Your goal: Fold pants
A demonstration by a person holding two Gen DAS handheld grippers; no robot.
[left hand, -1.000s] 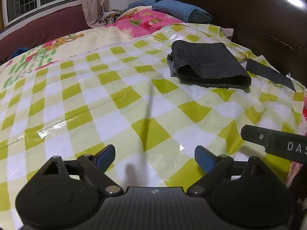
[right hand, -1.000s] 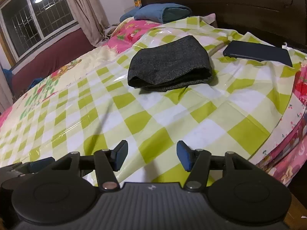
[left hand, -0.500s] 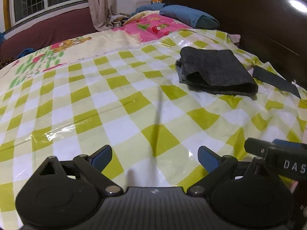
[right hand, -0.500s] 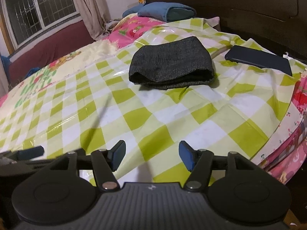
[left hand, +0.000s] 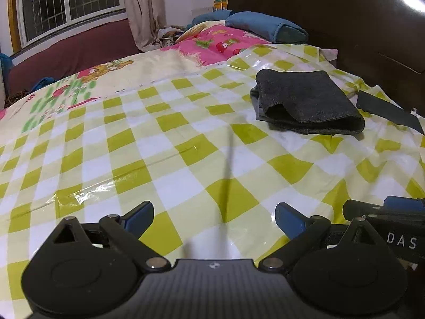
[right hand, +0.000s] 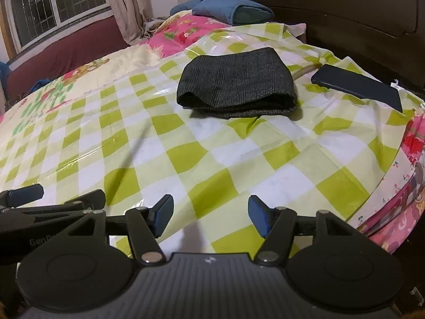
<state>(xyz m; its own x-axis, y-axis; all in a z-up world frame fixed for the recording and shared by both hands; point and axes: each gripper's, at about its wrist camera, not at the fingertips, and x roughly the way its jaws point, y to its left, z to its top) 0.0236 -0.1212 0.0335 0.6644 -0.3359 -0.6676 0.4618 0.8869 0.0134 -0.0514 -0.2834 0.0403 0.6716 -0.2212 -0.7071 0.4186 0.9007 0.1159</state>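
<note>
The dark grey pants [left hand: 305, 101] lie folded into a compact stack on the green-and-white checked sheet [left hand: 186, 146], at the far right near the headboard. They also show in the right wrist view [right hand: 236, 85], straight ahead. My left gripper [left hand: 213, 219] is open and empty, low over the sheet, well short of the pants. My right gripper [right hand: 209, 216] is open and empty, also well back from them. Each gripper shows at the edge of the other's view.
A dark phone [right hand: 358, 85] lies on the sheet right of the pants. A dark wooden headboard [left hand: 345, 21] stands behind. Blue folded fabric [left hand: 265, 25] and pink bedding [left hand: 212, 42] lie at the far end. The bed edge [right hand: 393, 186] drops off at the right.
Both grippers have pulled back and risen slightly from the folded pants, staying open. The pants have not moved.
</note>
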